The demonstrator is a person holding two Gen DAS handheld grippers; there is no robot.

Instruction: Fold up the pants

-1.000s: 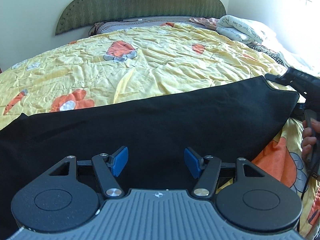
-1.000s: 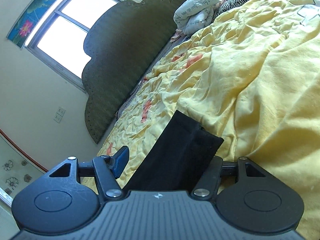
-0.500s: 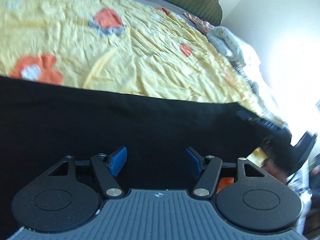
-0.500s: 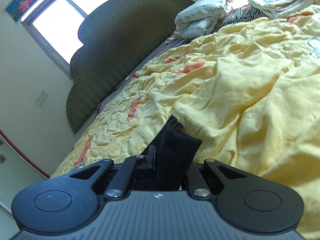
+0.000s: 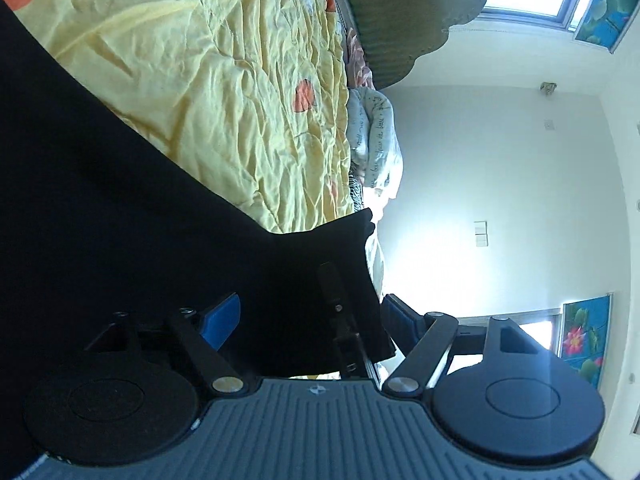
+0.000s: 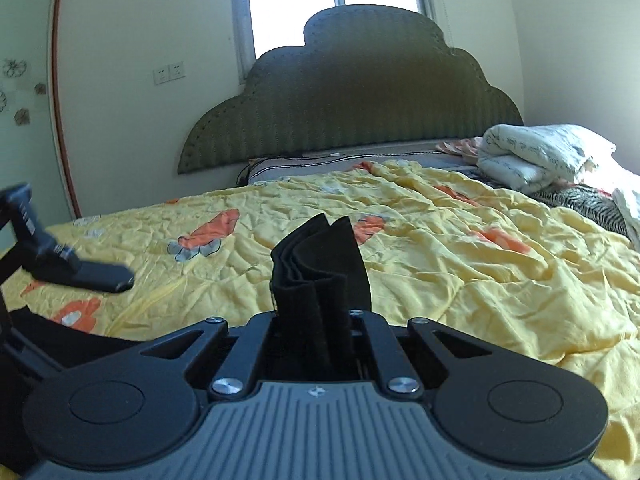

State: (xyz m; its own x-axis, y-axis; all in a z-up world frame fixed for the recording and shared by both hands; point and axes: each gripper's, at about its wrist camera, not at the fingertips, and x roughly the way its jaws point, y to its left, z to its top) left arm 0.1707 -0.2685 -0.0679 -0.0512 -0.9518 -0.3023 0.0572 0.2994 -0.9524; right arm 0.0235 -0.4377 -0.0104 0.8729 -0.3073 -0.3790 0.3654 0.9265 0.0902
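Note:
The black pants (image 5: 120, 208) lie across the yellow flowered bedspread (image 5: 224, 92). My left gripper (image 5: 310, 316) is open, its blue pads (image 5: 222, 316) on either side of a lifted fold of the pants, with the view rolled sideways. My right gripper (image 6: 316, 320) is shut on a bunched end of the pants (image 6: 320, 268), which sticks up between the fingers above the bed. The left gripper shows as a dark blurred shape in the right wrist view (image 6: 60, 260). A finger of the right gripper (image 5: 338, 304) shows against the black cloth in the left wrist view.
A dark green headboard (image 6: 352, 100) stands at the far end under a window (image 6: 296, 0). Folded white bedding (image 6: 536, 160) and striped cloth (image 6: 588, 204) lie at the bed's right side. The bedspread (image 6: 480, 264) is wrinkled.
The right gripper has lifted the pants' end and swung round to face the headboard. The left gripper has rolled sideways and come close to the lifted end.

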